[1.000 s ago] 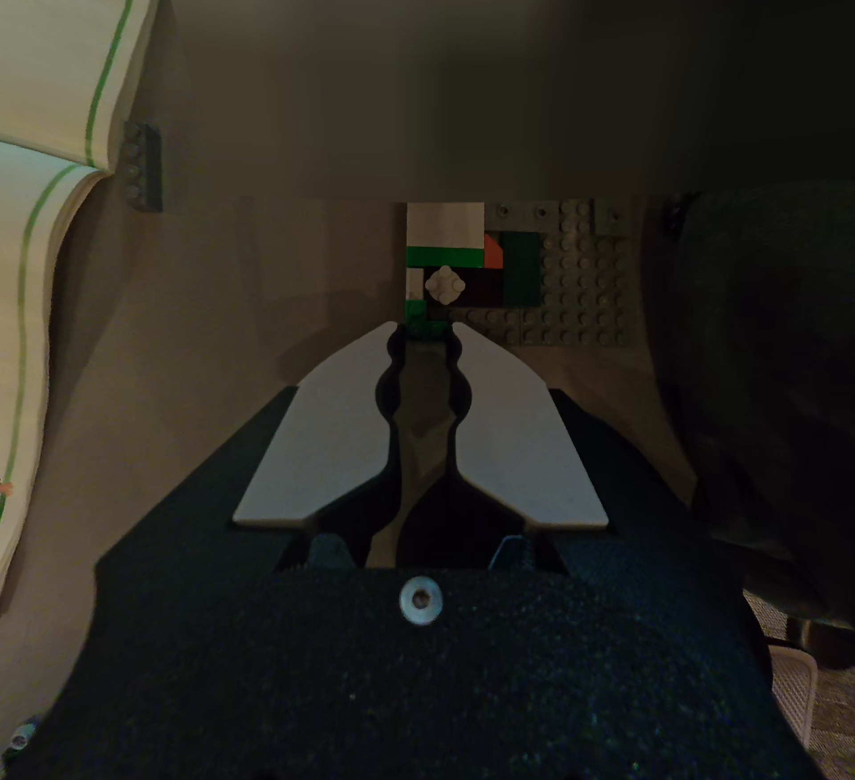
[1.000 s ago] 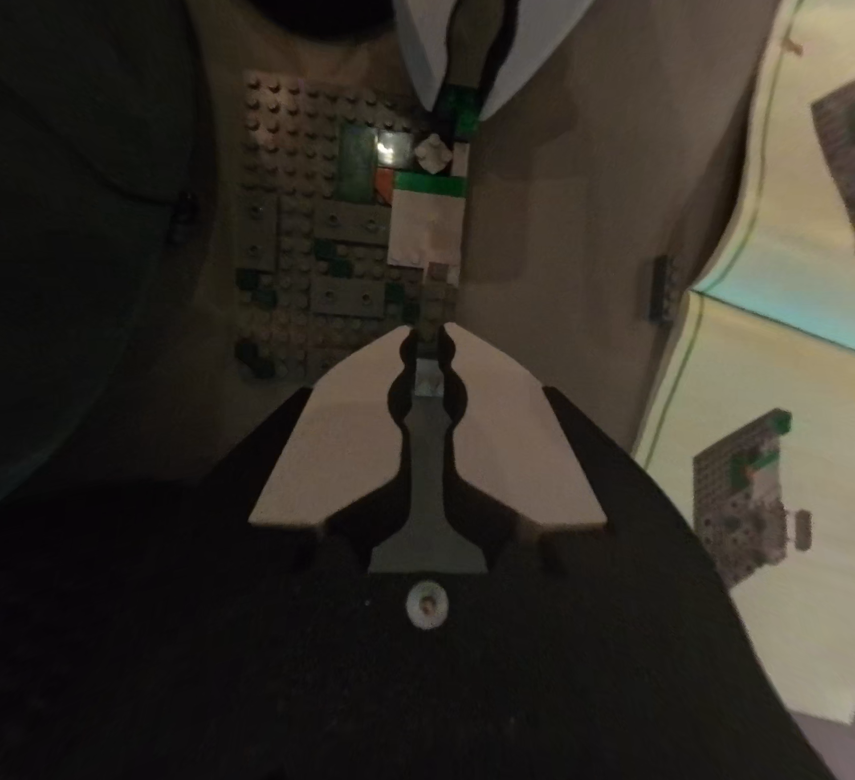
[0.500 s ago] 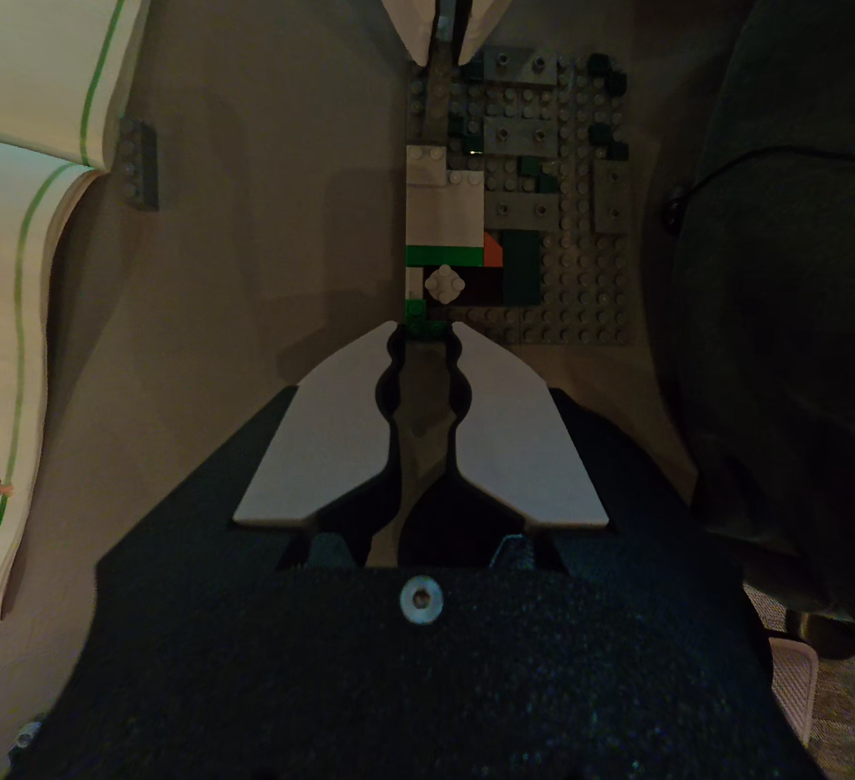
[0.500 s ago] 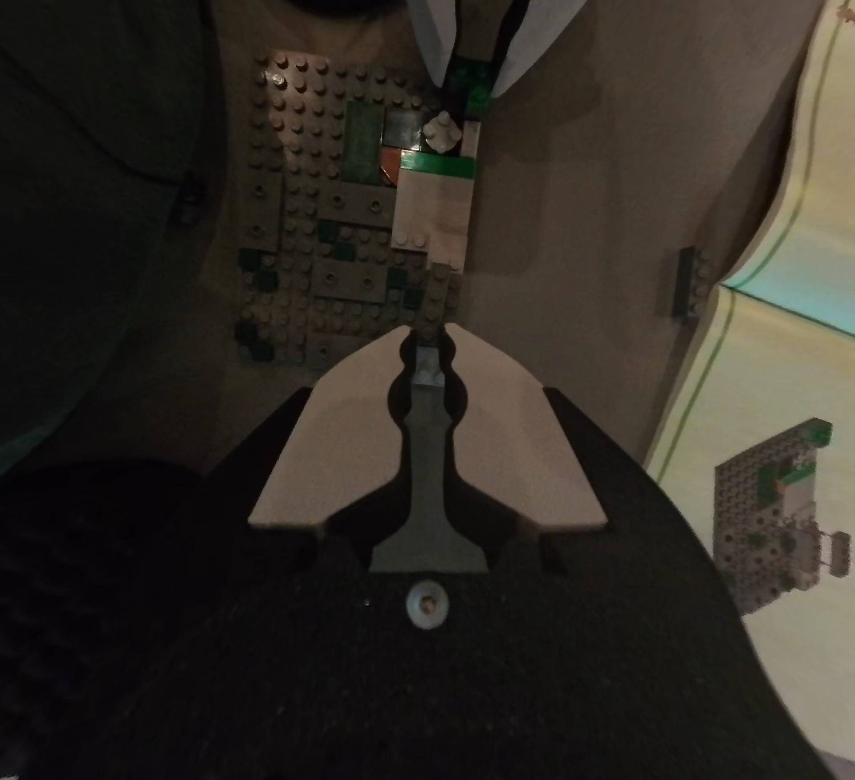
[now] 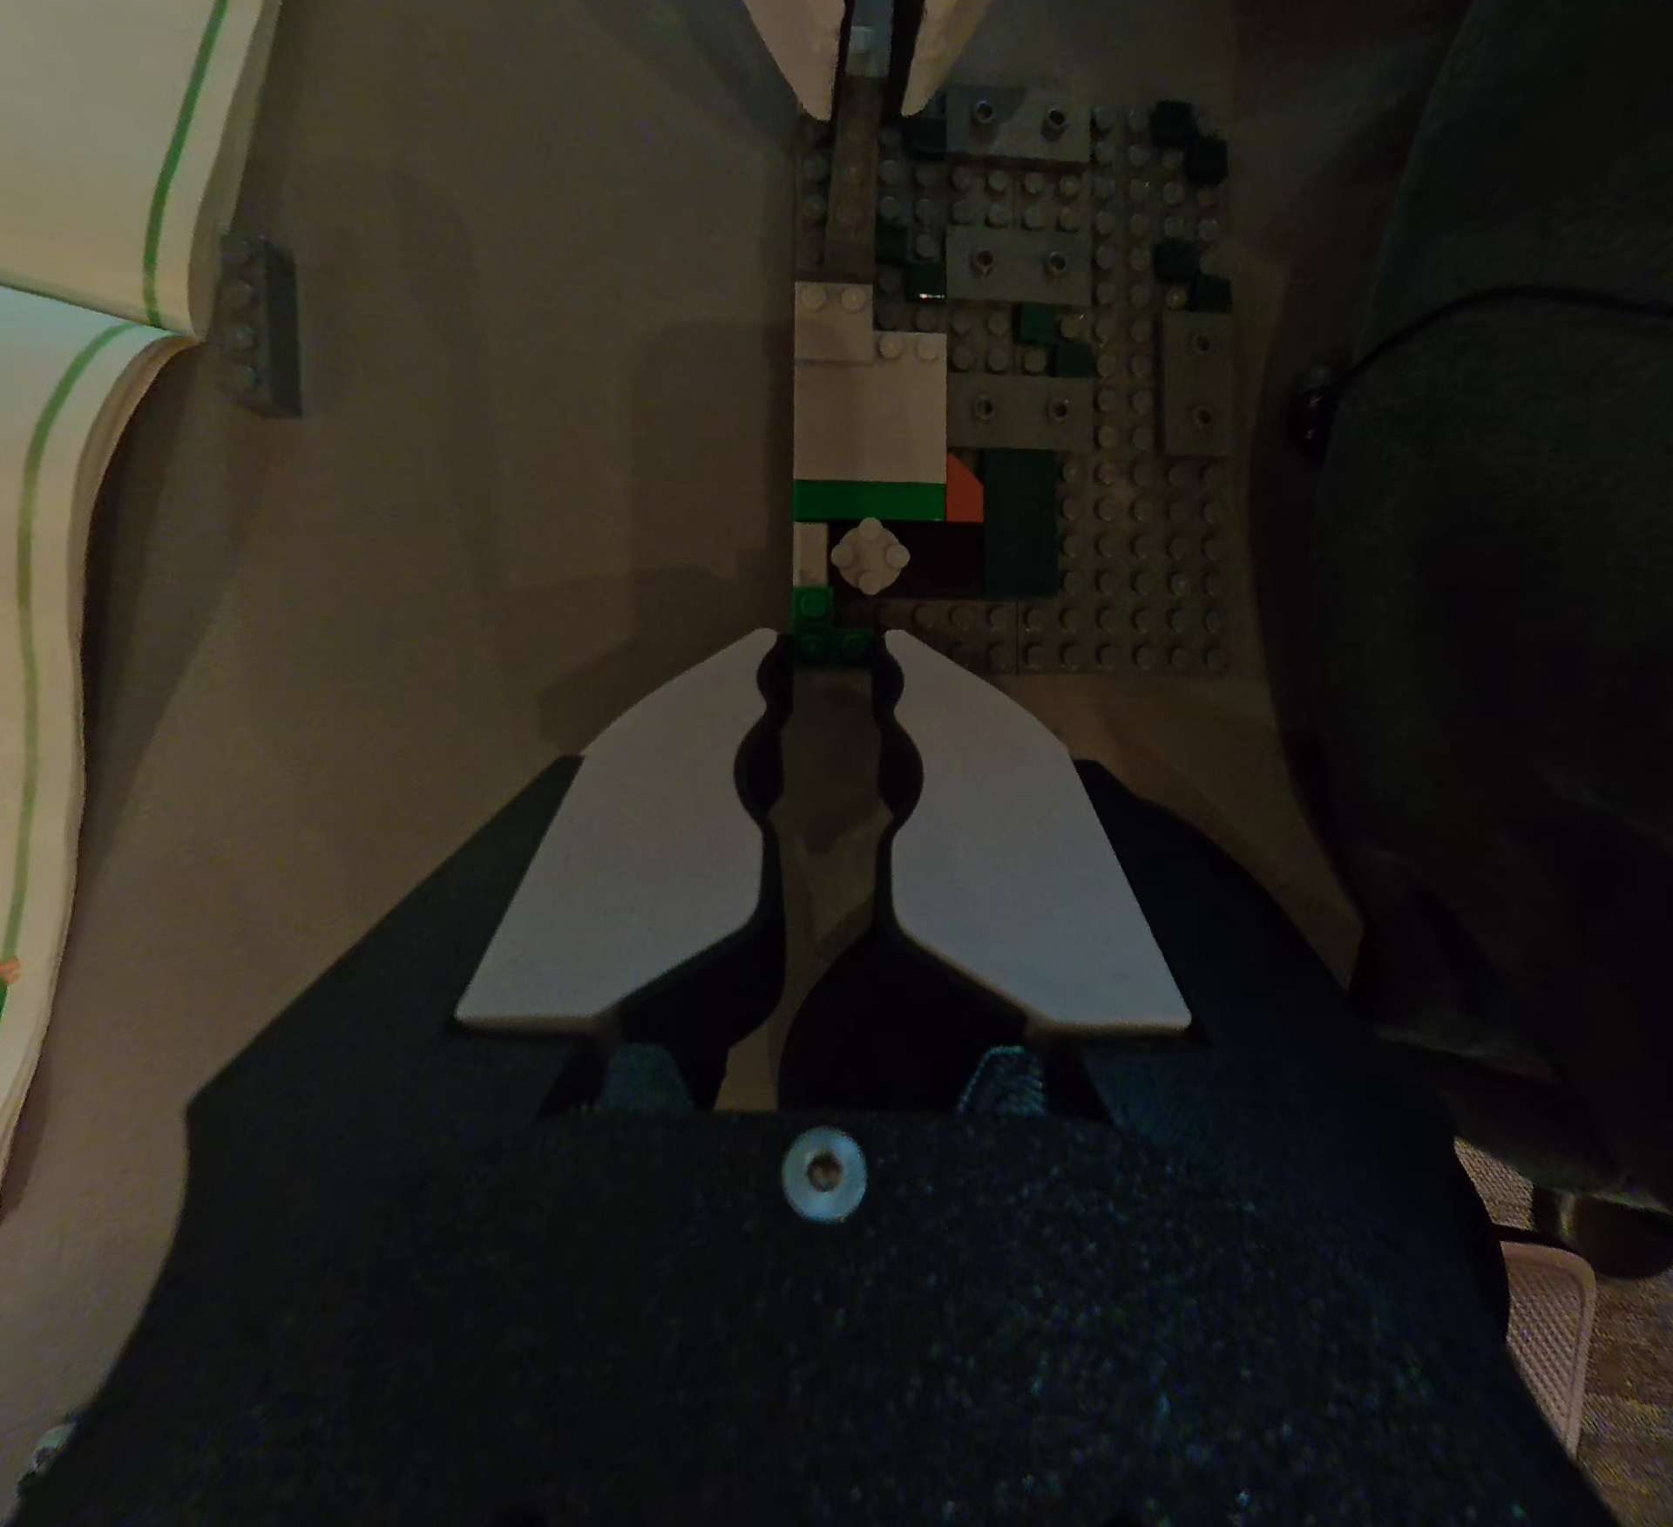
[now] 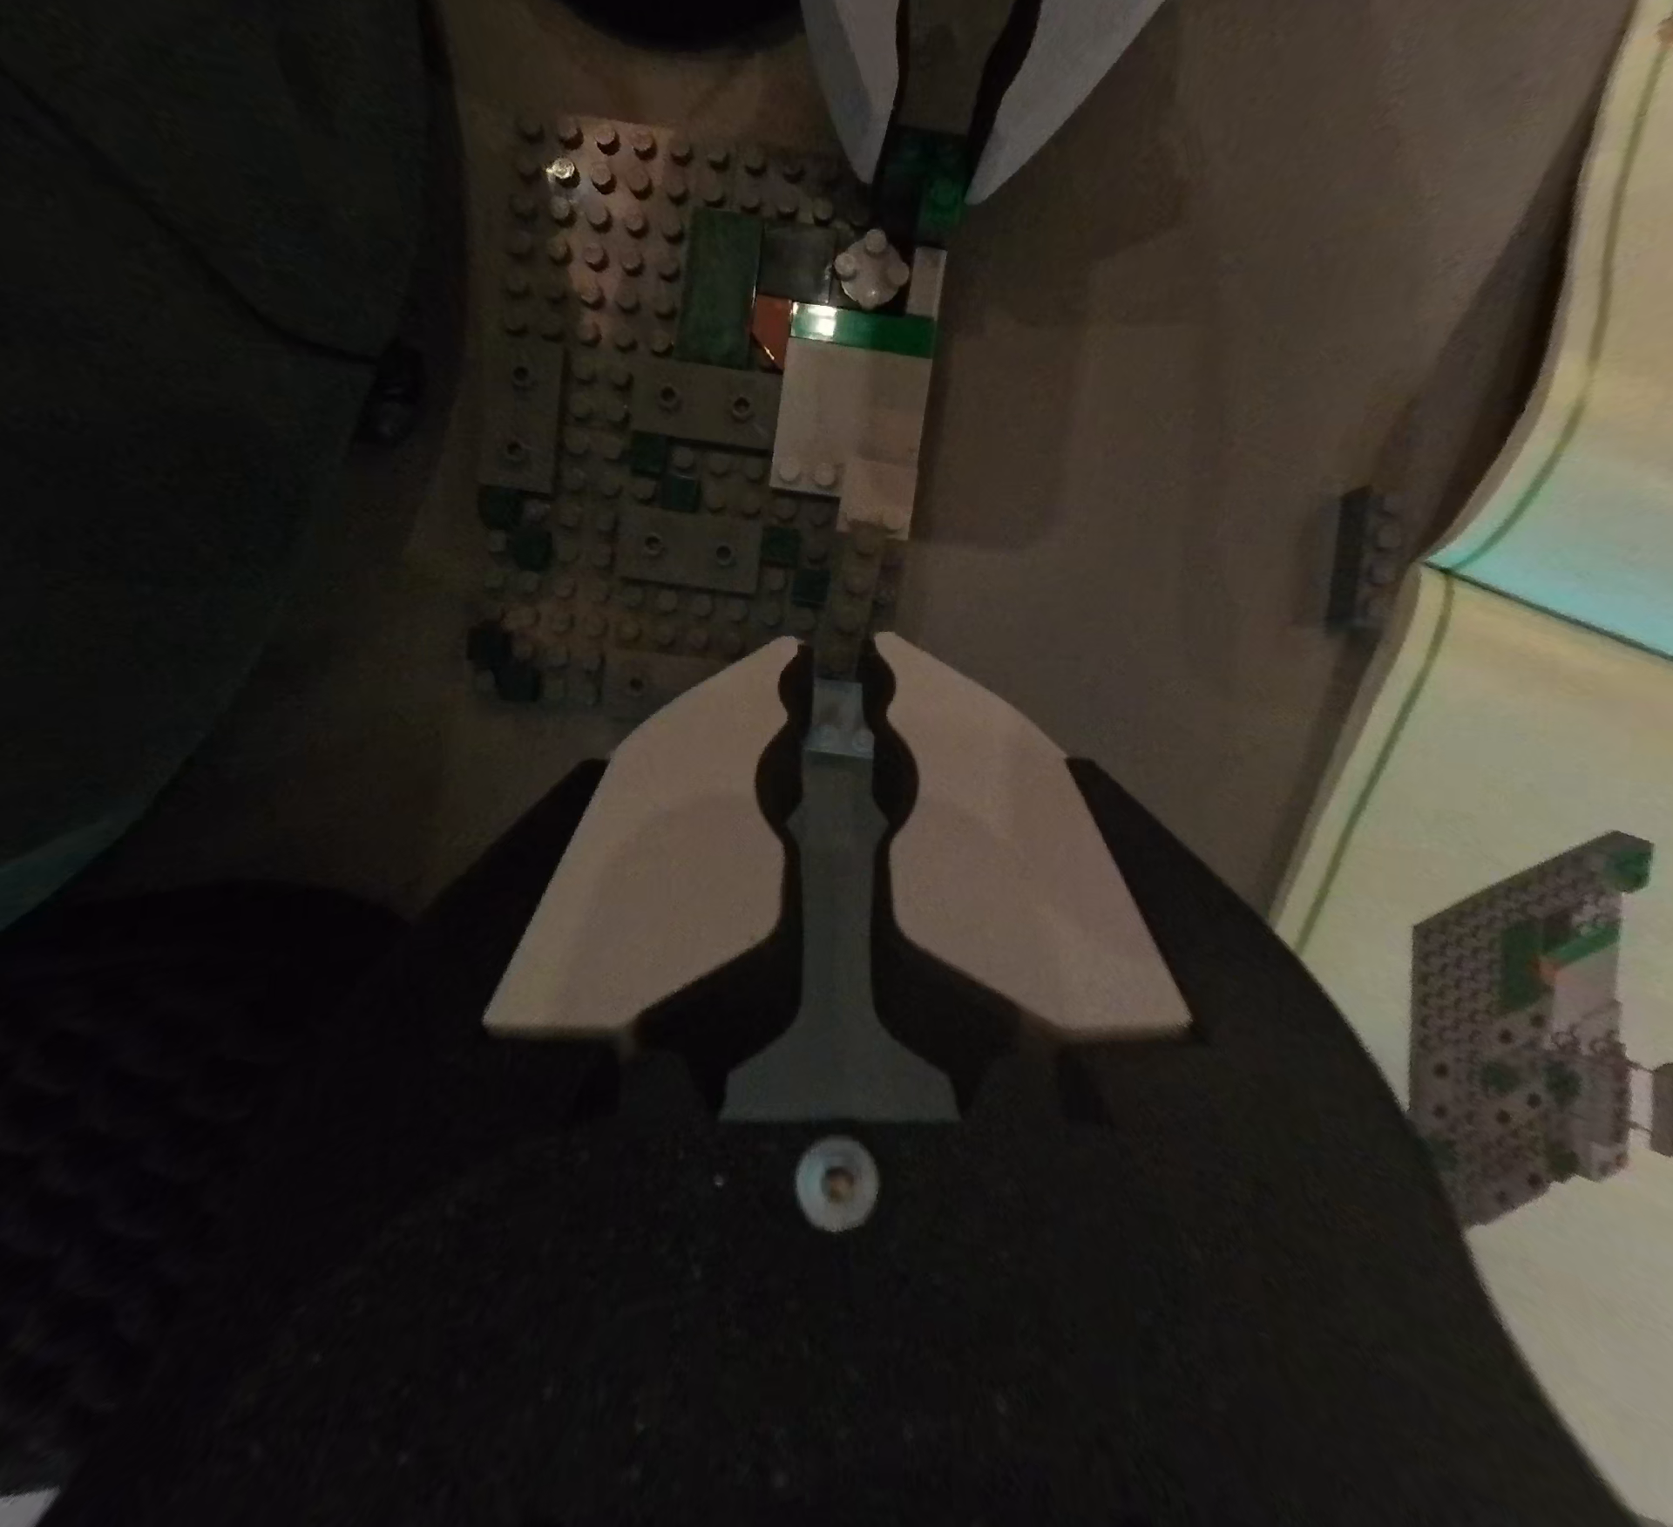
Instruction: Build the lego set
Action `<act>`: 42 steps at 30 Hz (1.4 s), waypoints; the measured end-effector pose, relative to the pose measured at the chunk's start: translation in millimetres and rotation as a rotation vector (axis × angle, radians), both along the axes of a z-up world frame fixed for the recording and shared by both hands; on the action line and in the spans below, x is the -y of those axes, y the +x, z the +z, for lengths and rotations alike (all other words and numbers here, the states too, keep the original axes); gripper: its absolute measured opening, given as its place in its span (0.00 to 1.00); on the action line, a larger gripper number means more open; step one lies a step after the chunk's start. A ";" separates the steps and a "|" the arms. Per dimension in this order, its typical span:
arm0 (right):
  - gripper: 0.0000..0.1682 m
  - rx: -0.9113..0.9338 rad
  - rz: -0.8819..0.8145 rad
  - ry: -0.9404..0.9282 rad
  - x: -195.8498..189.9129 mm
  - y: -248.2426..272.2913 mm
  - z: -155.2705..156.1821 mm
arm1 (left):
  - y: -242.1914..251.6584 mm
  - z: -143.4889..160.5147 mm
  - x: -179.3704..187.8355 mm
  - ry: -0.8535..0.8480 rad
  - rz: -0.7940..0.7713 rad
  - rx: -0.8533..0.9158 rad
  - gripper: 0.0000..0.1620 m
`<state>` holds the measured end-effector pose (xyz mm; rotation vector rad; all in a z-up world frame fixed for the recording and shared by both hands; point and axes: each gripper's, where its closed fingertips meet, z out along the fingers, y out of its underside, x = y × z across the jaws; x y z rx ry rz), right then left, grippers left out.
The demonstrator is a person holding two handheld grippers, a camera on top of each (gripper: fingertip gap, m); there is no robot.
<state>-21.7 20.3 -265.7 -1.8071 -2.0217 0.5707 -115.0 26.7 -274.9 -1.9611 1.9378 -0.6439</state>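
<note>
A grey studded baseplate [image 5: 1141, 578] lies on the table with grey, dark green, white, green and orange pieces on it. My left gripper [image 5: 833, 641] is shut on a green corner brick [image 5: 819, 623] at the build's near left corner. My right gripper [image 6: 837, 646] is shut on a long narrow grey plate [image 6: 846, 605]. It holds the plate along the build's edge, its far end next to the white block [image 6: 851, 415]. I cannot tell whether the plate touches the studs. The right gripper also shows at the top of the left wrist view [image 5: 860, 112].
An open instruction booklet [image 5: 81, 216] lies to the left, also seen in the right wrist view [image 6: 1448, 850]. A loose dark grey brick [image 5: 258, 324] lies by its edge. A person's dark clothing [image 5: 1494, 487] borders the build on the other side. Spacing between my two grippers at the tips: around 10 cm.
My right gripper has shifted slightly with the grey plate along the build's edge. My left gripper has stayed on the green corner.
</note>
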 end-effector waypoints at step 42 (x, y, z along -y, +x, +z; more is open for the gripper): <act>0.04 0.058 -0.114 -0.059 0.9 -10.7 -1.7 | -0.2 0.3 3.9 -0.002 -0.010 -0.008 0.10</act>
